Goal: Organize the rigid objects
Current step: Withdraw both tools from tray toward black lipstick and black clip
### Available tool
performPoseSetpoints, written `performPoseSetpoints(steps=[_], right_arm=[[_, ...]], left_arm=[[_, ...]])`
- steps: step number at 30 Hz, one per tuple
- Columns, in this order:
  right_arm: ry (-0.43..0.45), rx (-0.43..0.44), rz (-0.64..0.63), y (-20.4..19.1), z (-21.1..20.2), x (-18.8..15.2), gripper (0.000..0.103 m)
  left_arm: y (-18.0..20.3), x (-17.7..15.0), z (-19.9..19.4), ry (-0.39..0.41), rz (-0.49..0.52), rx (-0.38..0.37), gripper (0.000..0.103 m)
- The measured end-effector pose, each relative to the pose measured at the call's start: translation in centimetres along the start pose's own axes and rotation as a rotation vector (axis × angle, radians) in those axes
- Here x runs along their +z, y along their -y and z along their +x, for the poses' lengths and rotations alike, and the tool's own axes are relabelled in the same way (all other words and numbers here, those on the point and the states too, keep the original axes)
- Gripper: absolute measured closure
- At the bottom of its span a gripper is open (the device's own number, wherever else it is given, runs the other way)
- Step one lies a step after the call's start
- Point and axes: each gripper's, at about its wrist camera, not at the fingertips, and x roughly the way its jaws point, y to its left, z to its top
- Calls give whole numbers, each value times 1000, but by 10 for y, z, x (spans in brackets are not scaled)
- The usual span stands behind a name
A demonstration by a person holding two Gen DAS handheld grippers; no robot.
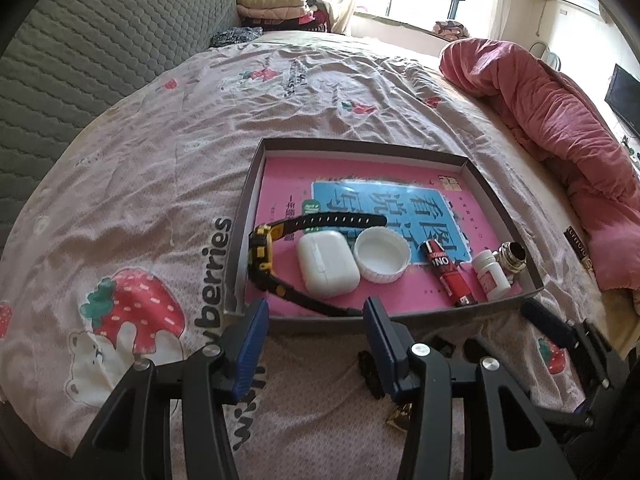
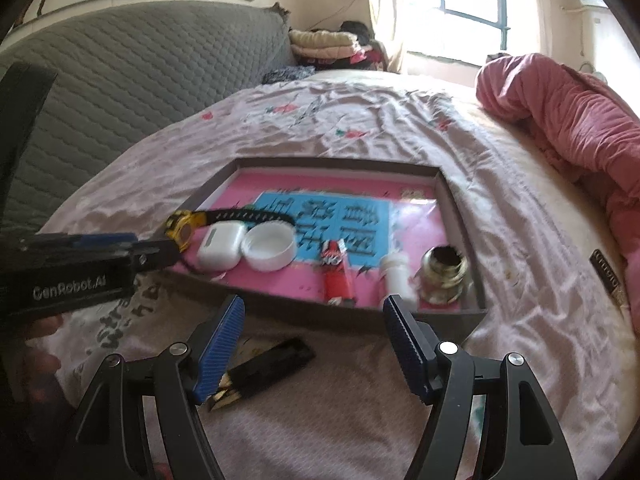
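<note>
A shallow dark box (image 1: 496, 192) (image 2: 456, 208) with a pink book lining it lies on the bed. In it sit a black-and-yellow watch (image 1: 264, 252) (image 2: 182, 228), a white earbud case (image 1: 326, 268) (image 2: 220, 246), a white lid (image 1: 382, 254) (image 2: 268, 248), a red battery (image 1: 448, 272) (image 2: 338, 276), a small white bottle (image 1: 490, 276) (image 2: 396, 276) and a metal fitting (image 1: 512, 256) (image 2: 444, 274). My left gripper (image 1: 316, 316) is open and empty just before the box's near edge. My right gripper (image 2: 314, 320) is open and empty above a black-and-gold object (image 2: 264, 372) on the sheet.
The bed has a strawberry-print sheet (image 1: 140, 200). A rolled pink quilt (image 1: 560, 128) (image 2: 568, 120) lies along the right. A grey padded headboard (image 1: 100, 48) is at the left. Folded blankets (image 1: 272, 8) sit by the window. The left gripper's body (image 2: 80, 268) shows at the right wrist view's left.
</note>
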Motion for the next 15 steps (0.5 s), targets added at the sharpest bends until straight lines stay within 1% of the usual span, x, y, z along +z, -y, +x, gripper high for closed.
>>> performPoseSetpoints(steps=[4, 6, 10, 15], right_arm=[[-38, 2, -20, -15, 6, -11, 30], [-54, -13, -29, -22, 10, -16, 30], [-109, -20, -1, -26, 23, -25, 30], [-138, -32, 20, -28, 32, -28, 30]], left_arm=[[-4, -4, -3, -10, 1, 6, 54], [-4, -8, -4, -15, 3, 4, 54], [-2, -16, -2, -36, 15, 1, 54], [1, -25, 1, -62, 17, -14, 54]])
